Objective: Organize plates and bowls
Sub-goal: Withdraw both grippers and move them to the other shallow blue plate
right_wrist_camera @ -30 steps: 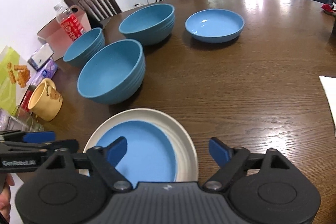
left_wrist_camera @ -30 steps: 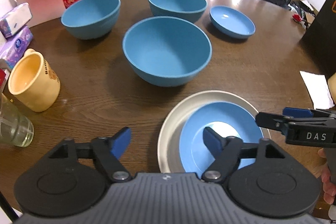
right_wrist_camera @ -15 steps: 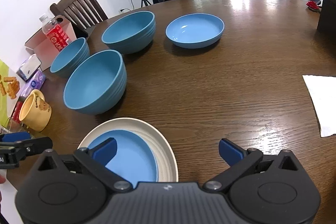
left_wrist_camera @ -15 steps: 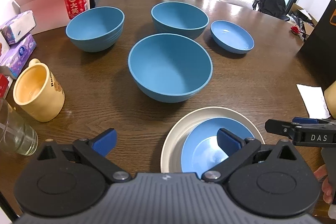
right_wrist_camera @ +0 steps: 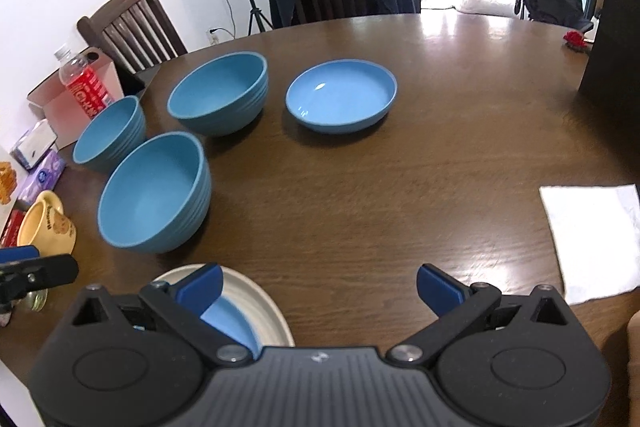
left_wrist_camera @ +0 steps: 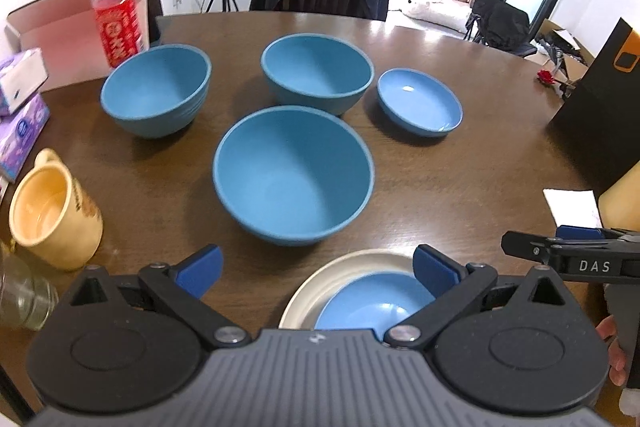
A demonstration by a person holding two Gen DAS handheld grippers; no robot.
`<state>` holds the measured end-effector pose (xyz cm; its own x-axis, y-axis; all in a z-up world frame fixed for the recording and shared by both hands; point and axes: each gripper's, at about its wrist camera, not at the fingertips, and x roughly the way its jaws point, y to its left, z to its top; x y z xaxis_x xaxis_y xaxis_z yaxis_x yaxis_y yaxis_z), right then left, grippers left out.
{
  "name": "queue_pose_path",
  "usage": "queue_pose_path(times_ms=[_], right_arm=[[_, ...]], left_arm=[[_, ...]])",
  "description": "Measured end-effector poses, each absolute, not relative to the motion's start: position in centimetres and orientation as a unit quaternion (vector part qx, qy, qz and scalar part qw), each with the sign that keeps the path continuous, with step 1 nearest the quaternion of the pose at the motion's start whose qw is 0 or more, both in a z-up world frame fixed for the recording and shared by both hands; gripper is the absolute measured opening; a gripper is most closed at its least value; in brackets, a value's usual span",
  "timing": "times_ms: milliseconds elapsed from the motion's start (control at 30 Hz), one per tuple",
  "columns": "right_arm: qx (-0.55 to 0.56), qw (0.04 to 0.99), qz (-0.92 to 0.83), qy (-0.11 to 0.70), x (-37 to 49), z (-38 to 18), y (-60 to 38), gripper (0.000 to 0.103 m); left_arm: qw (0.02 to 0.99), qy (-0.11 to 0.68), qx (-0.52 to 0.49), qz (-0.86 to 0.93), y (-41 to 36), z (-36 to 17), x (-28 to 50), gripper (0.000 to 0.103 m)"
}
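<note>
Stacking looks to be the step in hand: one small blue plate already sits inside the cream plate at the near edge of the bench, and neither gripper carries anything; the left gripper has its jaws spread wide with nothing between them, hanging above the cream plate's left rim, and the right gripper shows the same wide, vacant jaws over bare wood just right of that stack.

Left to gather, as I judge it, are the second blue plate at the far right of the group and three blue bowls: the near bowl just beyond the stack, the far bowl behind it, and the left bowl beside a red-labelled bottle; all stand apart from one another, though the near and far bowls are close.

The next move probably calls for a reach across the bench to the second blue plate, jaws straddling its rim, then a level carry onto the stack; the bowls would nest afterwards.

All the pieces are round, so none has a long axis along the bench; each sits upright with its mouth facing up, untilted.
</note>
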<state>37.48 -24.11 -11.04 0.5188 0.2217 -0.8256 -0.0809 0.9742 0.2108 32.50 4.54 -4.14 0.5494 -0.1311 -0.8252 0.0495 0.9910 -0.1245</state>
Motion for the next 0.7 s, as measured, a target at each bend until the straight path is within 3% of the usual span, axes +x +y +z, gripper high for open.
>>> queue_pose_path(times_ms=[700], right_arm=[[0.075,0.871,0.051,0.483,50.7,-10.4,-30.3,0.103]], left_arm=[[0.866,0.494,-0.054,-0.045,-2.4,-3.1,43.8,0.103]])
